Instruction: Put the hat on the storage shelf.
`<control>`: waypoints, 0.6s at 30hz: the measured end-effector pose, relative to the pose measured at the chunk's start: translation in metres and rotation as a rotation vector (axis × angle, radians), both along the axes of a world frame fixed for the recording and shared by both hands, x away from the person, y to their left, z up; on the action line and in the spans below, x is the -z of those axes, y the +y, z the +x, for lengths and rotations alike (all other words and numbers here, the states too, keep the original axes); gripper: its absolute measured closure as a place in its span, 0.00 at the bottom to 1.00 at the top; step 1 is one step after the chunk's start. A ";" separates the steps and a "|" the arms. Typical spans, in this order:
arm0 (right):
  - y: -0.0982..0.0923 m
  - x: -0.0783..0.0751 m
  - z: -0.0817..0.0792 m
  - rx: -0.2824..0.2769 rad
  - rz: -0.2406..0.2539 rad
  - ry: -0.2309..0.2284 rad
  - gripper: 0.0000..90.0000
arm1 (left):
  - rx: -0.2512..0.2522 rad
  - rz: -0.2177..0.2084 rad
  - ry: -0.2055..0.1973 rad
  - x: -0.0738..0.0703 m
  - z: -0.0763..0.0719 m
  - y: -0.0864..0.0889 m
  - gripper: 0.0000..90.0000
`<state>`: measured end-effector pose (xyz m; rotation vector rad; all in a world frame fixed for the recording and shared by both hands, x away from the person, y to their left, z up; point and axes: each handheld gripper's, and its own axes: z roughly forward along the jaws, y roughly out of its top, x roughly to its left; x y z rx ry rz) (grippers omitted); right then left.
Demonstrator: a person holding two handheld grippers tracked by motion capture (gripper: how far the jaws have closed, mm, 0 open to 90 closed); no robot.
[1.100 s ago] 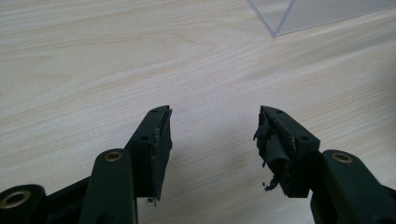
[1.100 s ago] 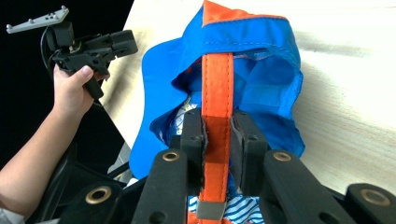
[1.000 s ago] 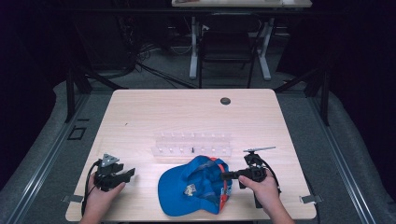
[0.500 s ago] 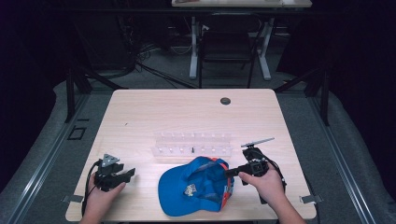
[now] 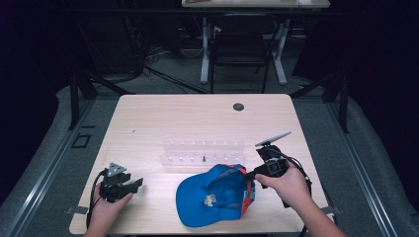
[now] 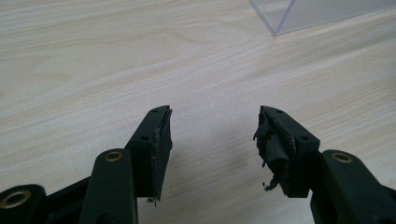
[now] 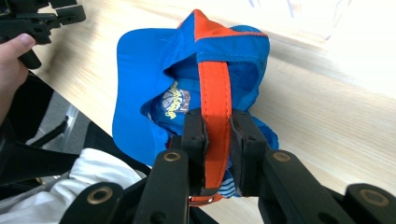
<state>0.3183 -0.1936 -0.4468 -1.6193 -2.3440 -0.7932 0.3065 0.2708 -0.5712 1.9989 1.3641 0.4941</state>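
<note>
The right gripper [image 7: 217, 133] has its two black jaws clamped on the orange strap [image 7: 214, 88] of a blue cap [image 5: 217, 202]; in the right gripper view the strap runs straight up between the pads, pinched on both sides. The cap hangs from that strap with its inside turned toward the camera, a small printed label [image 7: 175, 101] showing inside the crown. In the high view the right gripper [image 5: 252, 174] sits at the cap's right side, near the front right part of the desk [image 5: 197, 118], with the person's right hand [image 5: 286, 185] wrapped around its body. The cap's brim [image 5: 190, 207] lies toward the front edge, roughly at the desk's middle.

The left gripper [image 6: 215, 135] stands with its jaws spread apart and nothing between them; bare wood grain shows in the gap. The pad on one jaw is frayed and torn. In the high view the left gripper [image 5: 132, 183] rests near the front left corner, held in the left hand [image 5: 106, 205], well apart from the cap.

Just behind the cap, across the middle of the desk, lies a clear plastic rack [image 5: 202, 150]; its corner [image 6: 280, 23] shows in the left gripper view. A small dark round grommet [image 5: 238, 106] sits near the far edge.
</note>
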 end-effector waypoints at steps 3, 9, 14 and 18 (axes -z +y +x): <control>0.001 -0.006 0.000 0.017 -0.004 -0.009 0.86 | 0.002 0.000 0.000 0.000 0.000 0.000 0.50; 0.001 -0.026 0.002 0.004 -0.064 -0.010 0.86 | 0.001 0.001 0.000 0.000 0.000 0.000 0.50; 0.001 -0.042 0.007 0.007 -0.088 0.018 0.86 | 0.002 0.003 -0.001 0.001 0.000 -0.001 0.50; 0.001 -0.053 0.009 0.023 -0.091 0.033 0.86 | 0.004 0.003 0.003 0.000 0.000 -0.001 0.50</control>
